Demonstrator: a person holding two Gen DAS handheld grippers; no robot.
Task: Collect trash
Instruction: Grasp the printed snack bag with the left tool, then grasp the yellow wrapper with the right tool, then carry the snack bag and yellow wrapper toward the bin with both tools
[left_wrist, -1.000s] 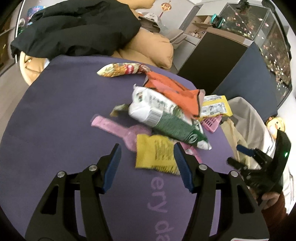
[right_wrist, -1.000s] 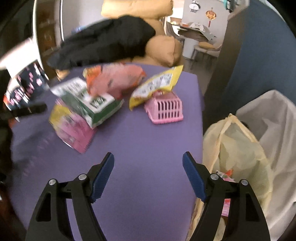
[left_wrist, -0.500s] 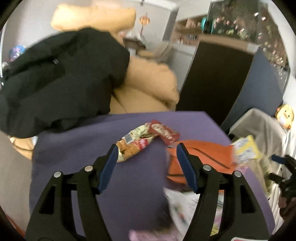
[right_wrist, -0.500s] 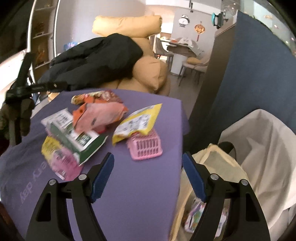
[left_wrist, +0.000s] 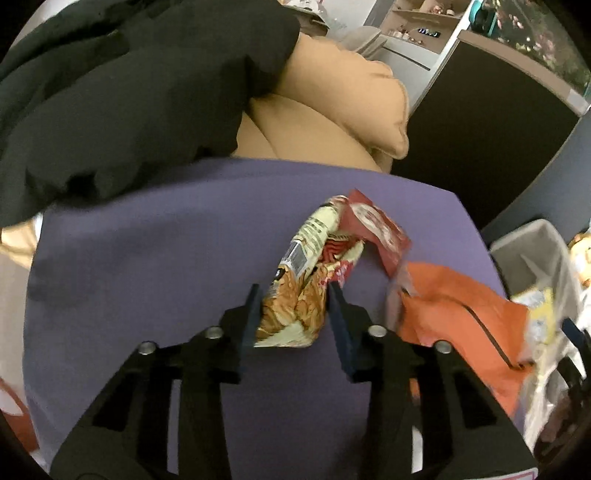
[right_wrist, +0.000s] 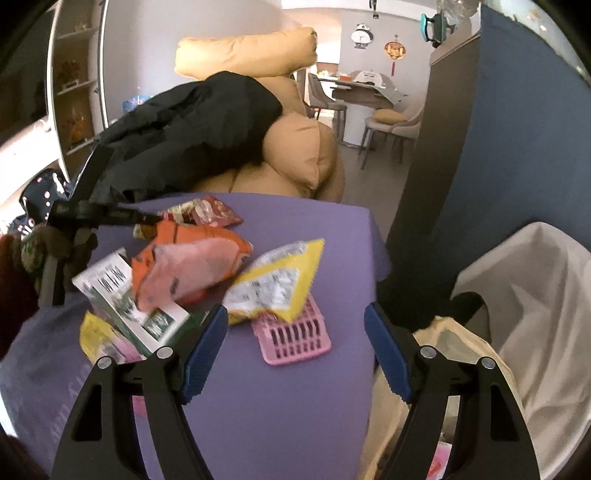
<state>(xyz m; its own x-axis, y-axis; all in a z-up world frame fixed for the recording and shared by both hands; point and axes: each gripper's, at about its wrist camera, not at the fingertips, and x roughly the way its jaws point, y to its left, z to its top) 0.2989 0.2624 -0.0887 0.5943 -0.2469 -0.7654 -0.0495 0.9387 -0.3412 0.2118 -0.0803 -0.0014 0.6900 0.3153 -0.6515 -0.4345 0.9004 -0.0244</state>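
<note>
Snack wrapper (left_wrist: 295, 295) pinched by left tool (left_wrist: 293, 317), print unreadable, right tool (right_wrist: 295, 350) spread.

Left wrist view sits low and close over the purple worktop (left_wrist: 147, 266), looking along its jaws at the noodle packet (left_wrist: 303, 280) right between them, sofa (left_wrist: 332, 110) just behind. Right wrist view hangs higher and further back at the worktop's (right_wrist: 295, 387) near edge, facing the same sofa (right_wrist: 295, 155). Both catch the noodle packet (right_wrist: 199, 212), orange wrapper (left_wrist: 454, 306) (right_wrist: 192, 254) and black jacket (left_wrist: 129, 92) (right_wrist: 192, 129).
</note>
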